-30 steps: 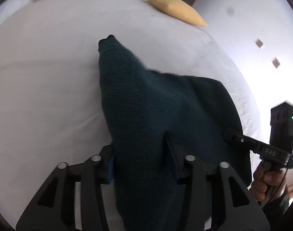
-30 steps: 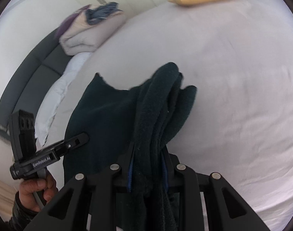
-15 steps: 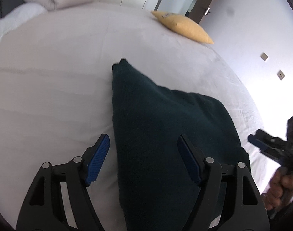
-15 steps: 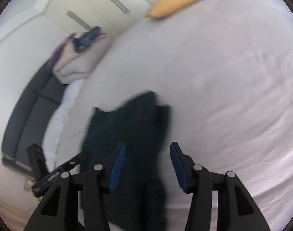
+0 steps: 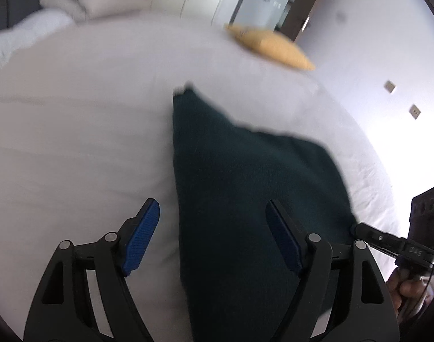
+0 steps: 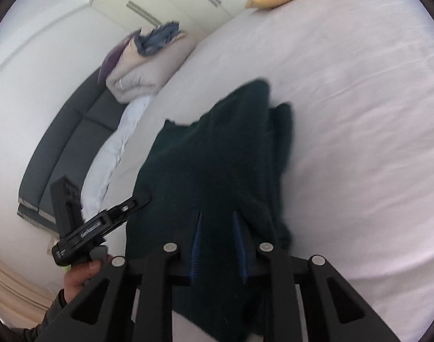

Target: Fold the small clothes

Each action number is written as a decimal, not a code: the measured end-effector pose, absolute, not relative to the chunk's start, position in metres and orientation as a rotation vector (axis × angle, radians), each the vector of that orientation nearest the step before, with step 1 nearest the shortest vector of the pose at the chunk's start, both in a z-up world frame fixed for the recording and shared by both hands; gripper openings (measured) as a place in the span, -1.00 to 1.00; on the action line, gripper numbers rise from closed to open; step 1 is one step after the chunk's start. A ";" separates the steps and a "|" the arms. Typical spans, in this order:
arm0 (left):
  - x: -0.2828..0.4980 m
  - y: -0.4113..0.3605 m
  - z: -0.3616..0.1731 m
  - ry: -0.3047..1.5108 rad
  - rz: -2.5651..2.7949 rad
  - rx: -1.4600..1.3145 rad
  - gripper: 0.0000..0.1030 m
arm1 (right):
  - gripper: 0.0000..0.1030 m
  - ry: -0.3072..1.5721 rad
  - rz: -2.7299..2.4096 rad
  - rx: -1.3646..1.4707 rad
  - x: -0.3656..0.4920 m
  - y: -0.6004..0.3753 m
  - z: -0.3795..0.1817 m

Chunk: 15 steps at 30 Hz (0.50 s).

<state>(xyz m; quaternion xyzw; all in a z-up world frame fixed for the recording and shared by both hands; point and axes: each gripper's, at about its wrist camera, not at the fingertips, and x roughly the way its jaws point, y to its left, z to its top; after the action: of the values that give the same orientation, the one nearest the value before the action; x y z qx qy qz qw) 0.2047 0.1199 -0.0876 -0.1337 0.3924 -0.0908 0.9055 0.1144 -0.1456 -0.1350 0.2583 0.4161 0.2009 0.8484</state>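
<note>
A dark green knitted garment point(image 5: 245, 188) lies folded on the white bed point(image 5: 74, 142). My left gripper point(image 5: 214, 239) is open, its blue pads either side of the garment's near left part, holding nothing. In the right wrist view the garment point(image 6: 217, 159) lies in front, with a bunched sleeve along its right side. My right gripper point(image 6: 218, 245) has its blue pads close together over the garment's near edge; whether cloth is pinched between them is blurred. The right gripper also shows at the far right of the left wrist view point(image 5: 388, 242).
A yellow pillow point(image 5: 274, 47) lies at the far edge of the bed. A folded beige duvet with clothes on top point(image 6: 148, 65) sits at the bed's head next to a dark grey sofa point(image 6: 66, 148). A white wall with sockets point(image 5: 402, 97) is to the right.
Both grippers let go of the garment and opened half a second ago. Since then the left has stayed open, and the right has dropped back onto the near edge with its pads closer.
</note>
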 end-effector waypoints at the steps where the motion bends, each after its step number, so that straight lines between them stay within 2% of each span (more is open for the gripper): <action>1: 0.194 0.120 -0.074 0.765 -0.168 -0.255 0.50 | -0.50 0.863 0.397 0.528 0.107 -0.150 -0.129; 2: 0.183 0.119 -0.061 0.716 -0.147 -0.231 0.53 | -0.28 0.850 0.371 0.511 0.101 -0.152 -0.123; 4: 0.157 0.114 -0.034 0.633 -0.105 -0.179 0.74 | 0.05 0.784 0.276 0.432 0.079 -0.153 -0.102; 5: 0.144 0.112 -0.022 0.592 -0.090 -0.159 0.91 | 0.06 0.747 0.254 0.404 0.072 -0.155 -0.093; 6: 0.128 0.110 -0.008 0.549 -0.081 -0.144 0.95 | 0.09 0.714 0.238 0.381 0.063 -0.156 -0.083; 9: 0.085 0.100 0.024 0.463 -0.051 -0.071 1.00 | 0.44 0.573 0.170 0.292 0.033 -0.152 -0.045; 11: 0.061 0.092 0.041 0.426 0.008 -0.007 1.00 | 0.83 0.450 0.149 0.233 0.009 -0.145 -0.017; 12: 0.047 0.092 0.053 0.407 0.048 0.017 1.00 | 0.95 0.401 0.141 0.210 -0.001 -0.141 -0.007; 15: 0.016 0.086 0.067 0.401 0.160 0.056 1.00 | 1.00 0.241 0.097 0.146 -0.035 -0.133 0.023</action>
<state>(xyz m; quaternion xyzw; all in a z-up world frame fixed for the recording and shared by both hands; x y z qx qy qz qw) 0.0163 0.0859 0.0668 0.0279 0.1988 0.0792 0.9764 -0.0353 -0.1331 0.0234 0.0727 0.1198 0.0484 0.9889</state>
